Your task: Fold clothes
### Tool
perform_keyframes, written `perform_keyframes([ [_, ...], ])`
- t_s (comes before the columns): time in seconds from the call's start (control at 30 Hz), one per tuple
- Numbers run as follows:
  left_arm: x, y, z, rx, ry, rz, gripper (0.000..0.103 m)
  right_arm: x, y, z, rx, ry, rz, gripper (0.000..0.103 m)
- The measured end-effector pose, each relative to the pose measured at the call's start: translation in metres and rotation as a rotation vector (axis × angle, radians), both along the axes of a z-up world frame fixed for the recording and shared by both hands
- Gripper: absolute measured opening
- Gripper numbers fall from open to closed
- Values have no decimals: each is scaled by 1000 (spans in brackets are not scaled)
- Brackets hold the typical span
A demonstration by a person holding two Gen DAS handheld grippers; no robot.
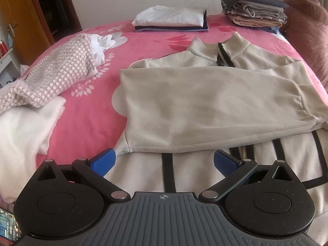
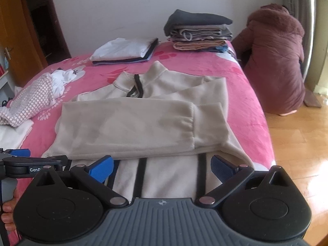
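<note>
Beige zip jacket [image 1: 205,102] lies flat on the pink bed [image 1: 92,106], collar at the far end, hem toward the person, so its long axis runs straight away from both tools. Both sleeves already folded across the chest, the top one lying crosswise w/ its cuff at the right edge. Left hand-held gripper [image 1: 164,161] hovers over the near hem, blue fingers spread wide, nothing between them; right hand-held gripper [image 2: 162,167] same, spread & empty, over the hem's right part. Each tool sits just above its own hem corner, neither clearly nearer. Likely next step: pinch hem at both corners & carry it up toward the collar, i.e. fold along the long axis. Unfolded items (checked knit [image 1: 51,78], white pieces) lie left; folded stacks [image 1: 172,20] at the far edge, well apart.
</note>
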State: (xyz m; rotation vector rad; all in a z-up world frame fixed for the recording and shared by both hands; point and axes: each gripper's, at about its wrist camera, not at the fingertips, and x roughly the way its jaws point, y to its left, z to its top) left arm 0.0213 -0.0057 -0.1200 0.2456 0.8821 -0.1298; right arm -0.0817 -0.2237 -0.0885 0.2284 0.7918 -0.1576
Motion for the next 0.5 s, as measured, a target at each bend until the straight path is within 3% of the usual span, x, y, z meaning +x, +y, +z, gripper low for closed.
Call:
perform_keyframes([
  [0.3, 18, 6, -13, 13, 33, 25, 103, 41, 4, -12, -52, 4, 39, 102],
  [0.5, 29, 12, -22, 23, 61, 38, 103, 76, 2, -22, -118, -36, 64, 95],
])
